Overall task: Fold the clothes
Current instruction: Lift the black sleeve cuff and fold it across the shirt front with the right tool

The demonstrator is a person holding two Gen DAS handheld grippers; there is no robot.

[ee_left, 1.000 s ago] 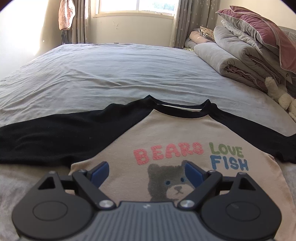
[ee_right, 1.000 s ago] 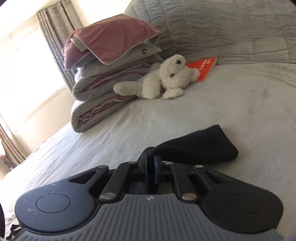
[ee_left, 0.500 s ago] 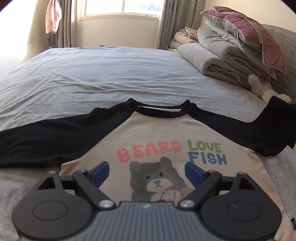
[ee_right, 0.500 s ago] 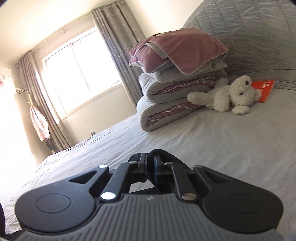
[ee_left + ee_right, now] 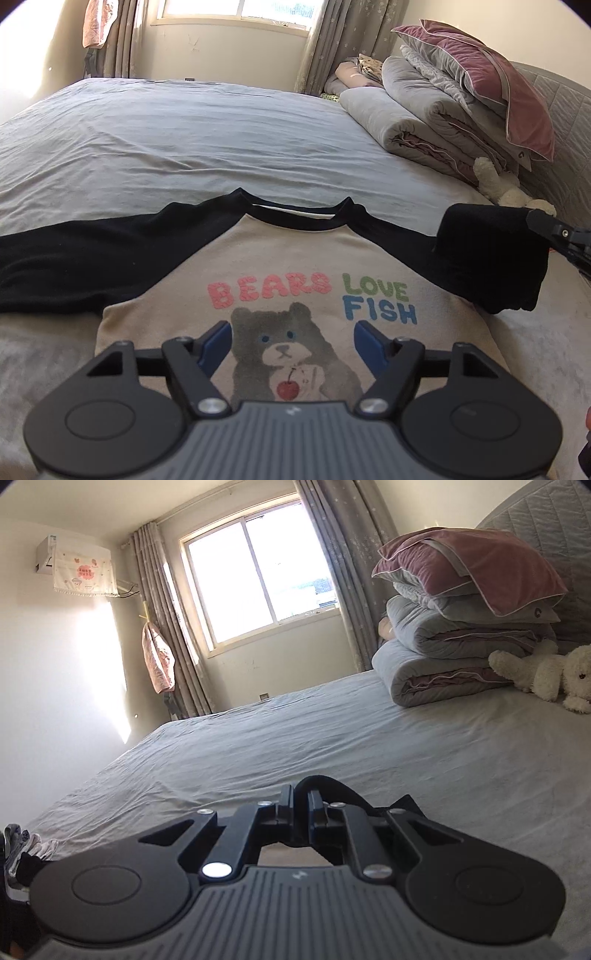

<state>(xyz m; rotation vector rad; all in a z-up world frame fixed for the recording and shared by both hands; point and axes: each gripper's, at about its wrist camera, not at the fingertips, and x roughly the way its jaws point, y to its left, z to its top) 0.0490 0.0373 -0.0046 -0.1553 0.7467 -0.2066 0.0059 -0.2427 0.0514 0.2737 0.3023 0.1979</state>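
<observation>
Pinching the black sleeve [image 5: 487, 254], right tongs [image 5: 301, 805] overhang the grey bed [image 5: 184, 147]; left tongs [image 5: 291, 341] closing, empty.

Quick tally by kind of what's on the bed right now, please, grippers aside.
Shirts: 1, the raglan shirt
Folded quilts: 2, lower, upper
Pillows: 2, pink, grey
Plush toys: 1
Total: 6

From my remote feed: sunlight floods a bedroom window [image 5: 264, 579], grey curtains [image 5: 162, 627] drawn aside, over a wide grey bed [image 5: 295, 738] with stacked quilts [image 5: 454, 657].
</observation>
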